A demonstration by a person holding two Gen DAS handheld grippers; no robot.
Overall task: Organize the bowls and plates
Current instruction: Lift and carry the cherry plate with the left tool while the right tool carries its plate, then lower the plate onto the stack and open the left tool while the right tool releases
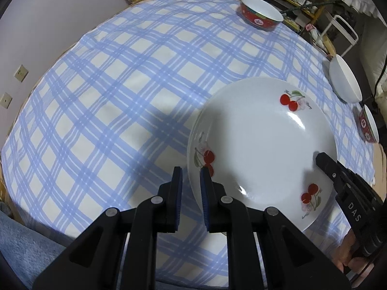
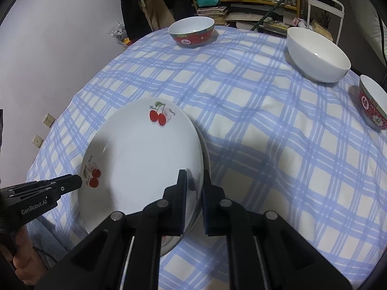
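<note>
Cherry-print plate (image 1: 261, 145) over blue checked tablecloth (image 1: 108, 91), gripped at opposite rims. Left gripper (image 1: 191, 183) clamped on plate's left rim; right gripper (image 2: 194, 188) clamped on right rim. Beyond, left to right: red bowl (image 2: 192, 32) at far edge, white bowl (image 2: 316, 55) upright, second red bowl (image 2: 372, 104) near right edge.

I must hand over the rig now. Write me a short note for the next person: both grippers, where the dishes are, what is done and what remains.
Left gripper: shut on the near-left rim of the cherry plate.
Right gripper: shut on the opposite rim of the same plate.
Plate: held tilted over the checked tablecloth.
Separate on the table: far red bowl, white bowl, second red bowl.
Done: plate gripped by both.
Left: place the plate, gather the bowls.
</note>
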